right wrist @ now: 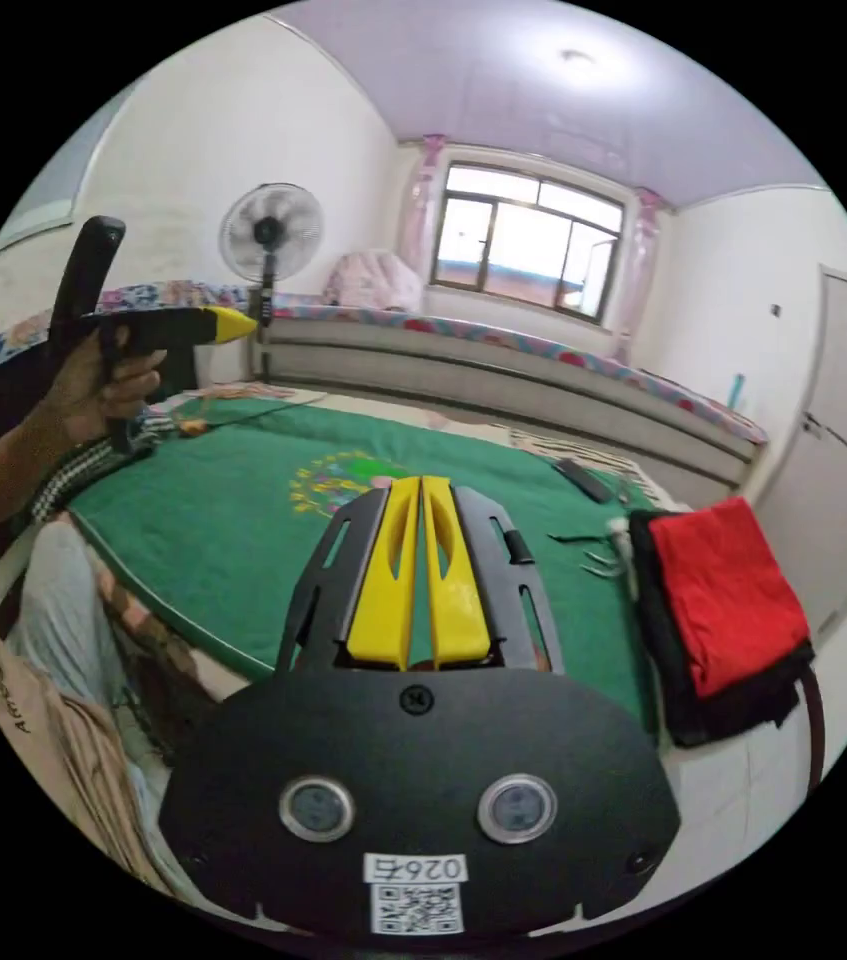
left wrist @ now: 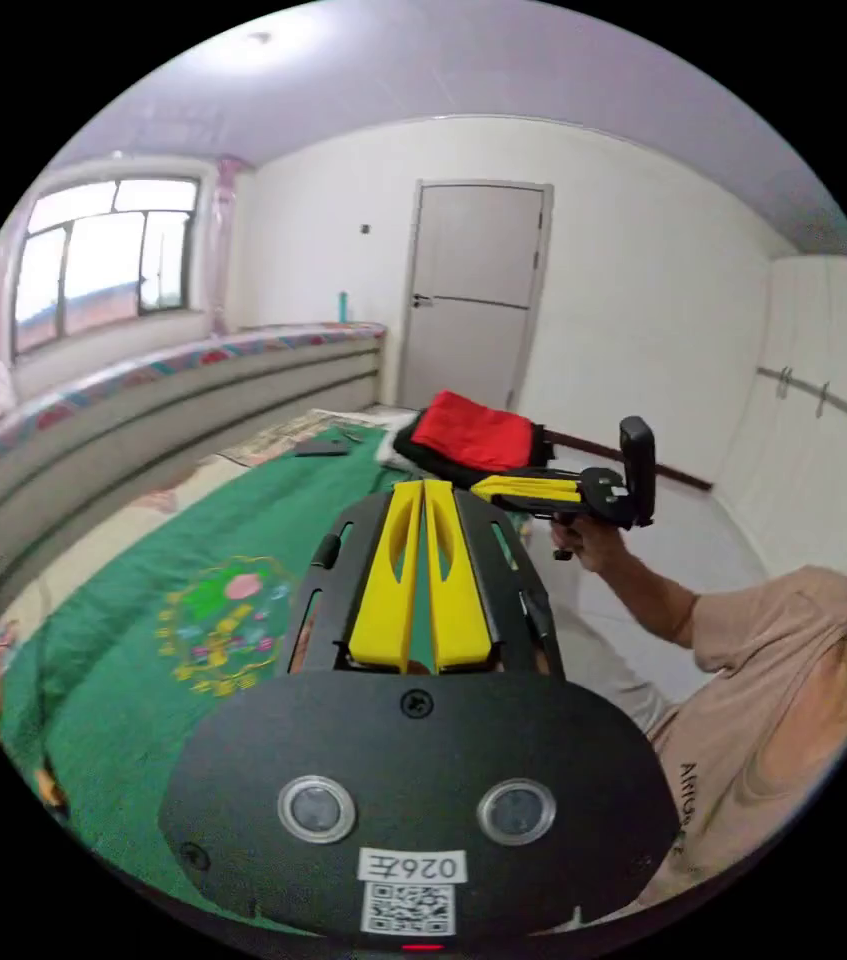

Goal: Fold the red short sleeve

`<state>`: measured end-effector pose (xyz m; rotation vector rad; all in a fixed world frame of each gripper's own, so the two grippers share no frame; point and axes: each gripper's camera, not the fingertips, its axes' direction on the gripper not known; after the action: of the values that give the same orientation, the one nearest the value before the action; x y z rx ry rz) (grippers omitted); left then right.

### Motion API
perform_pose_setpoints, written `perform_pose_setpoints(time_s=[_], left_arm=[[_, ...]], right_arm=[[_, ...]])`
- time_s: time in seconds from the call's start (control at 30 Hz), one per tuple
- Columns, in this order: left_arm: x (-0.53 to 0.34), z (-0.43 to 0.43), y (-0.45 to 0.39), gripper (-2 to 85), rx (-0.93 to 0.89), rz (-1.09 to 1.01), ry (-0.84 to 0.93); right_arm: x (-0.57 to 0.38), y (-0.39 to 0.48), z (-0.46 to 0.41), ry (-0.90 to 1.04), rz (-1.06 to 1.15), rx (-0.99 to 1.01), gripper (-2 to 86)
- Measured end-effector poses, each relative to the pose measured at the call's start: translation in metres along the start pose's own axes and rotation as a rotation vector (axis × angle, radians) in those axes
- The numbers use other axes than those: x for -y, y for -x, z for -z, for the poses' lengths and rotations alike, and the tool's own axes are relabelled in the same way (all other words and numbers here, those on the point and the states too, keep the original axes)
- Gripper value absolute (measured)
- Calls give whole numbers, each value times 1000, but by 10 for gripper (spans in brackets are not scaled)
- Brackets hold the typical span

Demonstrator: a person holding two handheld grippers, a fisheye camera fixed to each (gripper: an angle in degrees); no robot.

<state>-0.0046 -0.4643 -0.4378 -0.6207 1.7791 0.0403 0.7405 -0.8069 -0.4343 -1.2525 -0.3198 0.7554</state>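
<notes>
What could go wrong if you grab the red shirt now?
Three things might go wrong. The red shirt lies folded on top of a black garment, so a pinch could catch both layers and lift them together. The pile sits at the edge of the green blanket, so a tug might slide it off. Both the left gripper and the right gripper are shut and held away from the pile, so they would have to open before grabbing anything.

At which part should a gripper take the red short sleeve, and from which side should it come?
Probably the near edge of the red short sleeve, from the green mat side. It lies folded flat on top of a black garment, so a low, sideways approach may pinch the red layers alone. Both grippers, the right gripper and the left gripper, are empty.
</notes>
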Motion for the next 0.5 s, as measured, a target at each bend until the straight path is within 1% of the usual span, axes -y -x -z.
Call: perform_pose_setpoints(time_s=[0.03, 0.07, 0.1, 0.13, 0.17, 0.2, 0.23, 0.27, 0.3, 0.37, 0.4, 0.47, 0.5], left_arm=[[9, -47, 5, 6, -137, 33, 12], [17, -91, 7, 49, -244, 46, 10], [20, -113, 7, 71, -281, 52, 7], [27, -155, 6, 90, -351, 63, 2], [35, -194, 4, 110, -414, 63, 16], [38, -214, 3, 121, -434, 64, 25], [45, -249, -1, 136, -449, 47, 29], [52, -284, -5, 144, -422, 31, 54], [55, -301, -6, 149, -406, 32, 76], [66, -365, -11, 160, -337, 4, 159], [68, -379, -12, 160, -311, 0, 173], [75, -424, -12, 152, -189, -31, 205], [77, -432, -12, 145, -157, -42, 204]], right_arm=[[-8, -20, 4, 10, -27, -57, -7], [-25, -59, 10, 35, -93, -176, -6], [-41, -99, 17, 60, -185, -280, -1], [-49, -119, 20, 67, -233, -315, 2], [-66, -156, 29, 53, -333, -360, 16], [-84, -191, 40, 13, -429, -372, 29], [-92, -208, 44, -4, -469, -371, 34], [-105, -238, 51, -31, -524, -377, 43], [-114, -264, 54, -41, -555, -396, 48], [-122, -297, 56, -26, -577, -431, 67], [-125, -317, 57, -19, -588, -452, 79], [-126, -343, 57, -18, -595, -468, 90], [-126, -357, 57, -29, -572, -473, 96]])
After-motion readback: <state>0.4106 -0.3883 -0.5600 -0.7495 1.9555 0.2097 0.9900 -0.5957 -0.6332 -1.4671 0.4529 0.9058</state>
